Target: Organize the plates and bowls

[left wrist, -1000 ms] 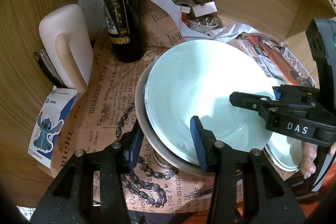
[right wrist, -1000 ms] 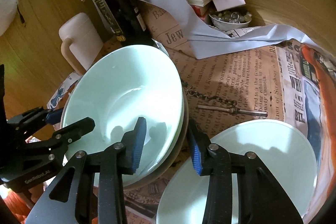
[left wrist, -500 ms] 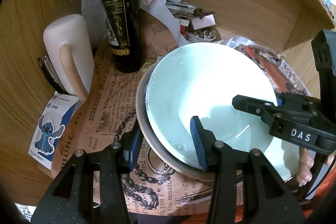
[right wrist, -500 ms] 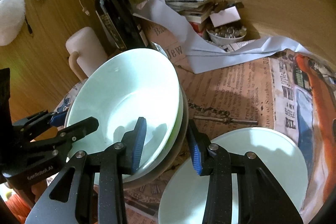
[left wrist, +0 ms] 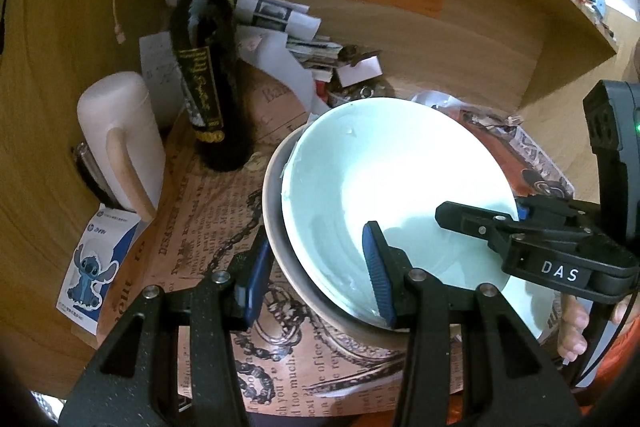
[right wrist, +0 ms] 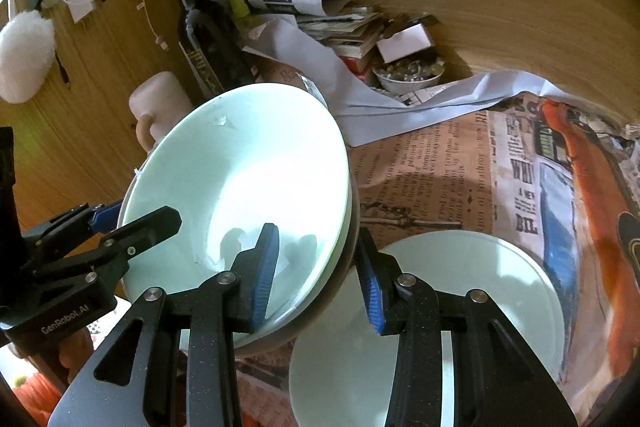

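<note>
A stack of bowls, a pale mint bowl [left wrist: 392, 195] nested in a grey bowl [left wrist: 276, 227], is held up between both grippers. My left gripper [left wrist: 316, 279] is shut on the stack's near-left rim, one pad inside and one outside. My right gripper [right wrist: 316, 275] is shut on the opposite rim of the same stack [right wrist: 240, 167]; it shows at the right of the left wrist view [left wrist: 516, 223]. A pale mint plate [right wrist: 460, 291] lies flat on the newspaper below and to the right of the stack.
A dark wine bottle [left wrist: 208, 87] and a white jug with a beige handle [left wrist: 120, 135] stand at the back left. A heap of papers and a small bowl of trinkets [right wrist: 408, 77] lie by the wooden back wall. Printed newspaper [right wrist: 440, 171] covers the table.
Both grippers have lifted the bowl stack upward, away from the table. The plate and the clutter appear lower and farther away. Both grips are unchanged.
</note>
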Available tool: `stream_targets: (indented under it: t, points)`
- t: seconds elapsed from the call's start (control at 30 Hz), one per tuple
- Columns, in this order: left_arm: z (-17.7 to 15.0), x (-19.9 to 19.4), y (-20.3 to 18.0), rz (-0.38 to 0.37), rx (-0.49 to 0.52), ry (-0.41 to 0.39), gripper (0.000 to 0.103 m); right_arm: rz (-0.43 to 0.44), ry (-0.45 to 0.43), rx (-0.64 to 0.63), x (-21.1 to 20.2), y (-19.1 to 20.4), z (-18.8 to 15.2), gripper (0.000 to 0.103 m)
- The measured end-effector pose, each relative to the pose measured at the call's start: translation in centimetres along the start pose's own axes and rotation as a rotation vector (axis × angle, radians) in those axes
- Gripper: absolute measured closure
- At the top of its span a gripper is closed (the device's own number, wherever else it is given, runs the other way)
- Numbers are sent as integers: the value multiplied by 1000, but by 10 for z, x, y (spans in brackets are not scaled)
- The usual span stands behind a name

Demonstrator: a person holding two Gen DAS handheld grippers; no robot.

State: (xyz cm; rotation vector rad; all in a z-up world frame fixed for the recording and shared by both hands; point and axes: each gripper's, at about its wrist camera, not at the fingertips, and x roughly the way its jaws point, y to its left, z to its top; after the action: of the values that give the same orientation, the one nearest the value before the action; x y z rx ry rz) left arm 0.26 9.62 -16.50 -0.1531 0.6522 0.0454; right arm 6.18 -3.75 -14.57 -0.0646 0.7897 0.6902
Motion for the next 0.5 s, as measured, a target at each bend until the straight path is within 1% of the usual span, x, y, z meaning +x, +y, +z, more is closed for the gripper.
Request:
stream_targets:
  t: [0.27,0.5]
  points:
    - [1,-5,-17,-30,28,-15,58,-28,-38,13,-22,-11,-5,68]
    - [1,-5,-33,-55,52,-11,58,-54,-65,33,-37,-24,-12,68]
